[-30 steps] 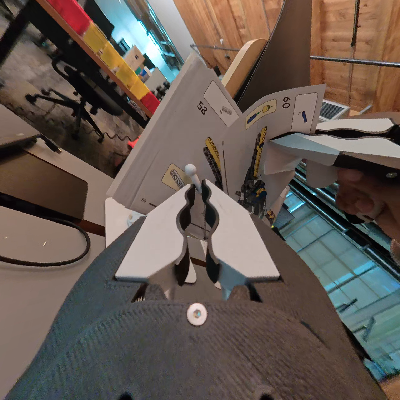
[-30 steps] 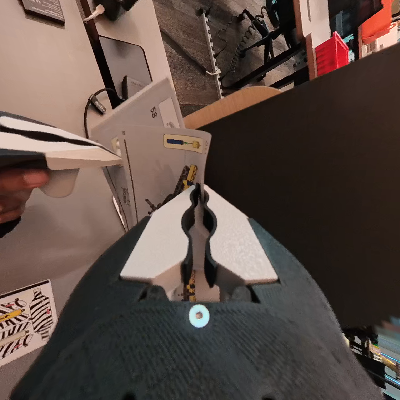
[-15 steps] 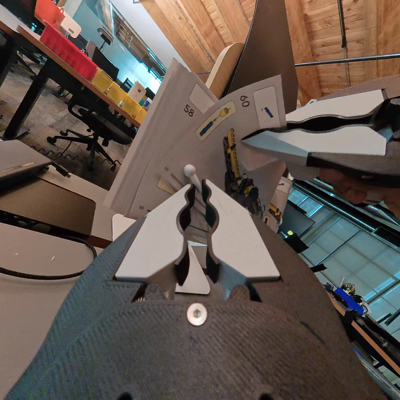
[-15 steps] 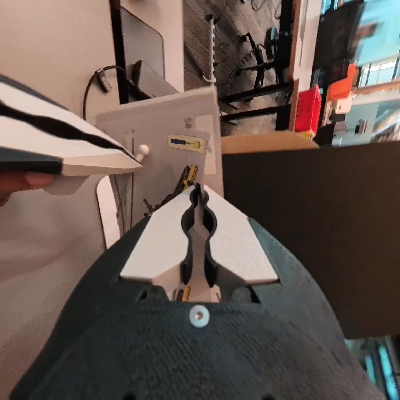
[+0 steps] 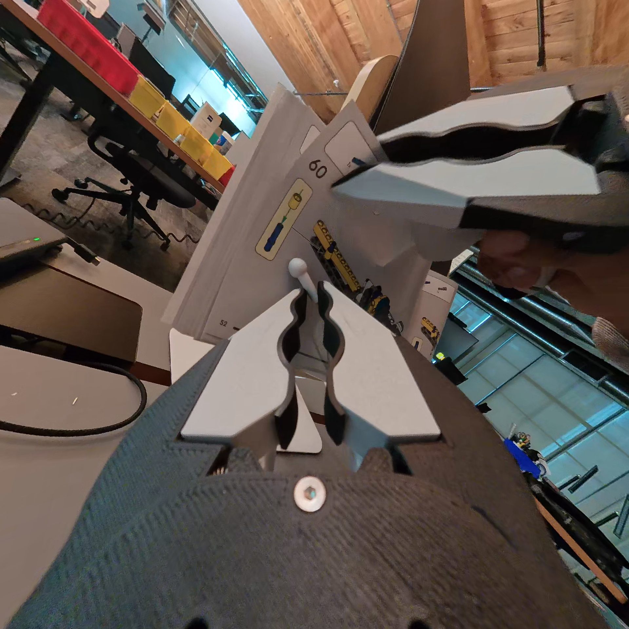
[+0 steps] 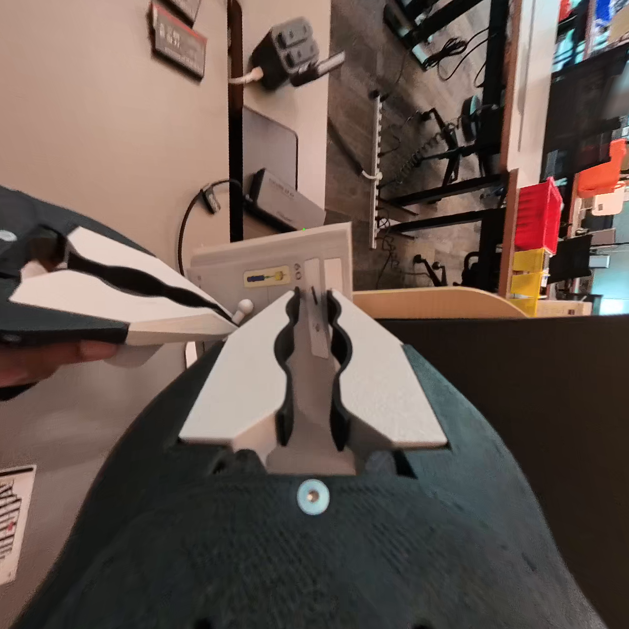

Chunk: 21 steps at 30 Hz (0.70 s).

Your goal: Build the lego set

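The instruction booklet [image 5: 272, 204] stands open on a white stand [image 5: 183, 347], showing pages with yellow and black model drawings. It also shows in the right wrist view [image 6: 272, 258]. My left gripper [image 5: 310, 289] is shut on a thin white ball-ended pin [image 5: 297, 267] in front of the booklet; this gripper also shows in the right wrist view [image 6: 228, 318]. My right gripper [image 6: 312, 292] is open, with one page edge [image 6: 315, 306] standing loose between its jaws. It reaches in from the upper right in the left wrist view [image 5: 357, 163].
The grey table [image 5: 51, 459] holds a black cable [image 5: 129, 418] and a dark flat device [image 5: 68, 306]. A black panel [image 6: 510, 408] stands right of the booklet. A sticker sheet [image 6: 13, 517] lies at the near left. An office chair [image 5: 136, 190] and red and yellow bins [image 5: 153, 98] are behind. About 6 centimeters separates my left fingertips from my right.
My right gripper was shut on the page and has opened; the page now stands free between its jaws. The page has swung leftward. My left gripper still holds the pin.
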Tool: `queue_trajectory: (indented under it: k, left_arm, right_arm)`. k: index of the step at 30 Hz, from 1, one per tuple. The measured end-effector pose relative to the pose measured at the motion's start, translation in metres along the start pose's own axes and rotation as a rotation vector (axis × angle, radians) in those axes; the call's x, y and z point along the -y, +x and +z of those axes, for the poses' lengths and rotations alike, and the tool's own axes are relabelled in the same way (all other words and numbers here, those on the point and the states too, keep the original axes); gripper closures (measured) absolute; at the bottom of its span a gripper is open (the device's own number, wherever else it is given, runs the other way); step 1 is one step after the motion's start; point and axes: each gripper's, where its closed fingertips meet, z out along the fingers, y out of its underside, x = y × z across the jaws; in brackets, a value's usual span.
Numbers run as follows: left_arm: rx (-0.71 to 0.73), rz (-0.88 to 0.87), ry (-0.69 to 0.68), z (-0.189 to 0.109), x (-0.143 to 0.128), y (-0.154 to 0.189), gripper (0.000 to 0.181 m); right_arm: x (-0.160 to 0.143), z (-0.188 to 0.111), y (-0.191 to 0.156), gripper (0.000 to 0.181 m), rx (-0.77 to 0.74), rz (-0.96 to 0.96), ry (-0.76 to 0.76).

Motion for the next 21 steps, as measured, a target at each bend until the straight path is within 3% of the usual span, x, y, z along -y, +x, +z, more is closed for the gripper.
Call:
queue_trajectory:
  k: [6,9,13,18,21]
  left_arm:
    - [0.003,-0.031,-0.016,0.001,-0.001,-0.002,0.174]
    - [0.007,-0.044,-0.024,0.001,0.0,-0.002,0.174]
    - [0.08,-0.057,0.055,-0.01,0.029,-0.007,0.155]
    - [-0.068,-0.012,0.177,-0.052,0.112,0.063,0.148]
    - [-0.147,0.111,0.213,-0.088,0.133,0.118,0.148]
  right_arm:
    - [0.018,-0.042,0.008,0.15,0.017,0.251,0.278]
    - [-0.002,-0.068,0.012,0.146,-0.014,0.424,0.331]
    - [-0.035,-0.125,-0.007,0.142,-0.069,0.608,0.368]
    - [-0.071,-0.203,-0.076,0.144,-0.18,0.703,0.38]
    - [-0.091,-0.232,-0.128,0.143,-0.199,0.835,0.425]
